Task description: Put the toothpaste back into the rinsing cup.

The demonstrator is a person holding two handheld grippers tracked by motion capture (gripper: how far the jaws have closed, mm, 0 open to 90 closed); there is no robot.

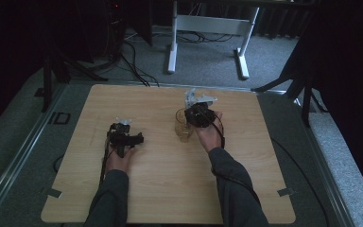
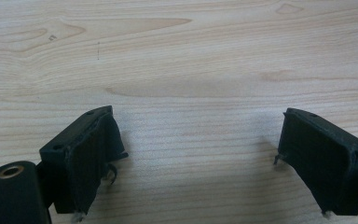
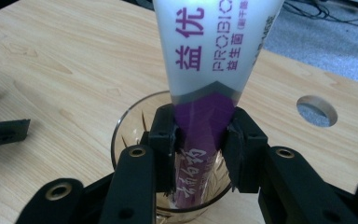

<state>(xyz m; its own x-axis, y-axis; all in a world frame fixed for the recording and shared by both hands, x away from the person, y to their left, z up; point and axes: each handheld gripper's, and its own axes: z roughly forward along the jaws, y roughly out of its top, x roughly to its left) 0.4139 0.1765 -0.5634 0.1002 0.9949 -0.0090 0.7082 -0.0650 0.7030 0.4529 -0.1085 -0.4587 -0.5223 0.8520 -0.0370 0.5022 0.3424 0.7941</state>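
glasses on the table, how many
1: a clear glass near the table's middle, at the right gripper, which is shut on a white and purple sachet standing in it.

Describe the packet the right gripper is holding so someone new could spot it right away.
On the wooden table, find the clear glass near the middle. The right gripper clamps a slim packet standing in it, white on top, purple below, printed PROBIO.

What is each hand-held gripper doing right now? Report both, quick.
Left hand-held gripper: open, jaws wide apart over bare table, holding nothing.
Right hand-held gripper: shut on the probiotic sachet, its lower end inside the glass.
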